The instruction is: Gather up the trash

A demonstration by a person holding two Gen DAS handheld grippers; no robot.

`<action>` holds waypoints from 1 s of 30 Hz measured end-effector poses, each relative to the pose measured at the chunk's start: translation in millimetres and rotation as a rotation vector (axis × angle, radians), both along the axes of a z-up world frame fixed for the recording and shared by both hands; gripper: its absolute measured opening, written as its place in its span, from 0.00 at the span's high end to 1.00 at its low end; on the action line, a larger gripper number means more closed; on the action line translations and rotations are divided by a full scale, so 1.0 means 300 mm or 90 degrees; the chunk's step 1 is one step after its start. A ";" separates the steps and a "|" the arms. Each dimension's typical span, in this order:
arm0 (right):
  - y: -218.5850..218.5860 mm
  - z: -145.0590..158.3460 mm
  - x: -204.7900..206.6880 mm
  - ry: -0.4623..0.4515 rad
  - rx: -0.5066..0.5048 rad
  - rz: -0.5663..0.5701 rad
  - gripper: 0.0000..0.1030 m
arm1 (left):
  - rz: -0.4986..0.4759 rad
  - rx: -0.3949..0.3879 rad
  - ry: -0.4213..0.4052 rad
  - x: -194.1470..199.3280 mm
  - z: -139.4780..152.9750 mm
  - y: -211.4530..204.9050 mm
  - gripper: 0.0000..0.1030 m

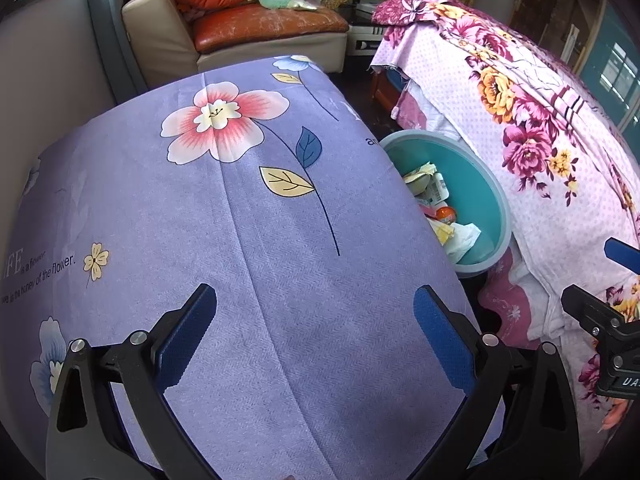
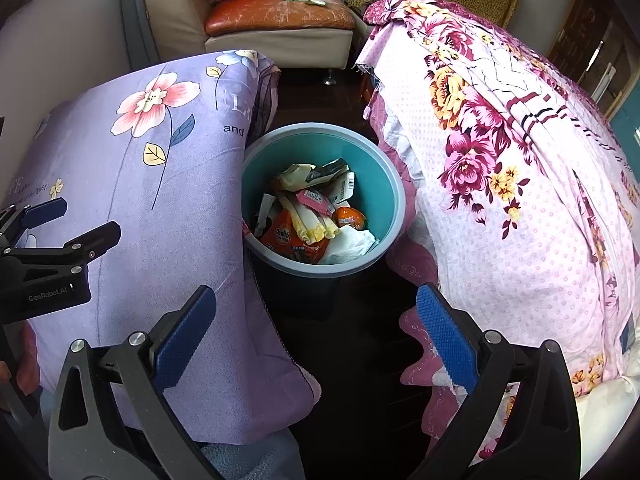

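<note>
Trash [image 2: 316,216]: light, crumply wrappers in the bin [image 2: 394,200]; probably pinch an edge.
Left gripper [image 1: 316,336]: spread, empty.
Right gripper [image 2: 316,336]: spread, empty.

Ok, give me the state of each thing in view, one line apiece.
Left hand-held gripper: open, empty, over the purple cloth.
Right hand-held gripper: open, empty.
Trash bin: upright, uncovered, holding wrappers and tissue.

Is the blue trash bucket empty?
No, the right wrist view shows the trash bucket holding wrappers, an orange ball-like thing and crumpled white paper.
</note>
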State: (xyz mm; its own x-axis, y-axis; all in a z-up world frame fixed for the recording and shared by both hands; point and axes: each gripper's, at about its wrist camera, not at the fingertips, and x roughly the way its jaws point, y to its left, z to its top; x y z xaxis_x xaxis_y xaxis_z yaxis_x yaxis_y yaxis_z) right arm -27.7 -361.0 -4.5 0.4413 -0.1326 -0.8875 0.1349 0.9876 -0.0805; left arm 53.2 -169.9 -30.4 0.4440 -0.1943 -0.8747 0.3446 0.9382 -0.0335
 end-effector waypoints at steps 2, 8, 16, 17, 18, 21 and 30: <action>0.000 -0.011 0.002 0.001 -0.003 -0.001 0.07 | -0.001 0.003 -0.002 0.002 -0.005 -0.006 0.04; -0.016 -0.037 0.018 0.011 0.005 -0.009 0.07 | -0.003 0.003 0.003 0.015 -0.023 -0.014 0.04; -0.041 -0.078 0.044 0.027 0.013 -0.021 0.07 | -0.003 0.002 -0.003 0.046 -0.055 -0.006 0.04; -0.043 -0.081 0.046 0.029 0.014 -0.021 0.07 | 0.000 0.003 -0.008 0.049 -0.057 -0.004 0.04; -0.044 -0.086 0.050 0.031 0.015 -0.021 0.07 | 0.003 0.005 -0.013 0.052 -0.059 -0.003 0.04; -0.048 -0.100 0.063 0.035 0.019 -0.021 0.07 | 0.004 0.002 -0.015 0.063 -0.067 0.005 0.04; -0.045 -0.126 0.093 0.044 0.022 -0.019 0.07 | 0.004 -0.004 -0.011 0.083 -0.084 0.010 0.04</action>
